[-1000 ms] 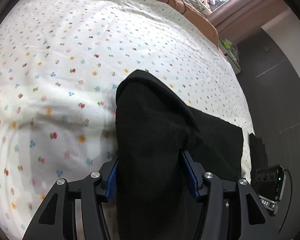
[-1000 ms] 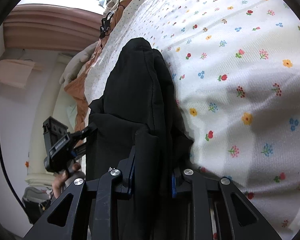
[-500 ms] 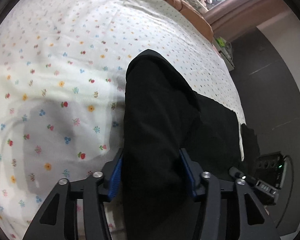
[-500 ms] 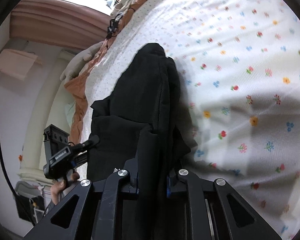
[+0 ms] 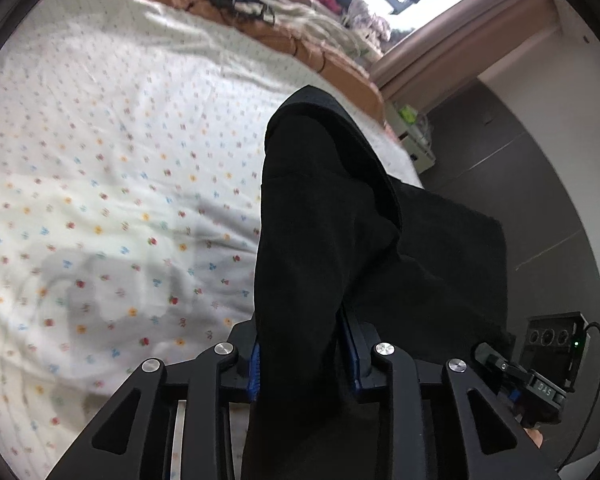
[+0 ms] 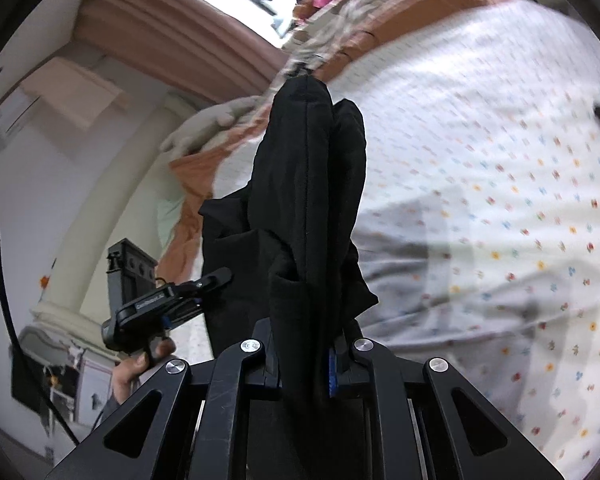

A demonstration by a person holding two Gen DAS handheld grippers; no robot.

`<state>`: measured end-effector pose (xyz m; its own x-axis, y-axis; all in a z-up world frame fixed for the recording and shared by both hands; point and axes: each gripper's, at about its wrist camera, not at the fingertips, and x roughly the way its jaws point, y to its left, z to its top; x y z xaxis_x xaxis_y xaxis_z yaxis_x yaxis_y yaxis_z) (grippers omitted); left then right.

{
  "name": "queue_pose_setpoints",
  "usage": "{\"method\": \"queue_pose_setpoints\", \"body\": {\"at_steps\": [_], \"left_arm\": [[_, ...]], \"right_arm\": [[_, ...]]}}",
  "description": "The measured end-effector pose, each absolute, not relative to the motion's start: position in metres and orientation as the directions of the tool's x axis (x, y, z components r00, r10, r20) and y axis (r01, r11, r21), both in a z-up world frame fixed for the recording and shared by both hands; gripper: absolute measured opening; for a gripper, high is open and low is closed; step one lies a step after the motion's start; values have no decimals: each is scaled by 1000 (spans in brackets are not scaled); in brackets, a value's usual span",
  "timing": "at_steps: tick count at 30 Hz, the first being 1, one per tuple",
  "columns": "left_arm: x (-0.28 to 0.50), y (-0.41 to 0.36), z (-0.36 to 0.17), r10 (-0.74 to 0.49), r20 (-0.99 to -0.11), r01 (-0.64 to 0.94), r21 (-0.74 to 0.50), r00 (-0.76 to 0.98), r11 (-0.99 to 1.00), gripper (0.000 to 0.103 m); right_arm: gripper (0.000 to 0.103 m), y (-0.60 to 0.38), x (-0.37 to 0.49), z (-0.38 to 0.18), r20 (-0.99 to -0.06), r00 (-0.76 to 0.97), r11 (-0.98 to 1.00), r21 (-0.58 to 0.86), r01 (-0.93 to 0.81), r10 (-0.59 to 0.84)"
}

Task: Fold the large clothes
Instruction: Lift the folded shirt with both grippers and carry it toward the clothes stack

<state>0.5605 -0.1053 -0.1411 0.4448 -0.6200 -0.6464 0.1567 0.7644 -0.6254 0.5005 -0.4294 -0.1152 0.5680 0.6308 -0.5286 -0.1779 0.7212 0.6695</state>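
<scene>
Fingers (image 5: pixel 255 364) of the left gripper (image 5: pixel 304 360), lined with blue pads, pinch a thick bunch of the black garment (image 5: pixel 324 216) in the left wrist view; the jaws have just been closing, and the cloth fills the narrow gap between them. From the grip the garment rises away from the camera to a rounded fold at its far end, while a flatter panel of it spreads off to the right. Below and to the left lies the bed (image 5: pixel 100 184), covered by a white sheet printed with small flowers. An orange-brown quilt (image 5: pixel 312 52) is bunched along the bed's far edge, with a black strap lying on it. At the near right the right gripper (image 5: pixel 532 380) shows as a dark body against the grey floor (image 5: pixel 540 184).

In the right wrist view, the right gripper's (image 6: pixel 306 356) fingers (image 6: pixel 333 368) stand narrow and clamped on another bunch of the same black garment (image 6: pixel 304 208), which stands up from the grip as two rounded folds side by side, clear of the flowered bed (image 6: pixel 480 184) to the right. At the left, the left gripper (image 6: pixel 168 300) holds the garment's far side, with a person's hand (image 6: pixel 140 364) wrapped around its handle. Behind it are a pale wall and a brown curtain (image 6: pixel 172 28).
</scene>
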Motion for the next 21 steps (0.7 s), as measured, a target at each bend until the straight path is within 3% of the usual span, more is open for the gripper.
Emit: {"method": "queue_pose_setpoints", "body": {"at_steps": [10, 21], "left_arm": [[510, -30, -63, -617, -526, 178, -659, 585, 731, 30], [446, 83, 4, -510, -471, 135, -625, 720, 768, 29]], "right_arm": [[15, -353, 471, -39, -465, 578, 720, 595, -357, 671], [15, -247, 450, 3, -411, 504, 647, 558, -520, 760]]}}
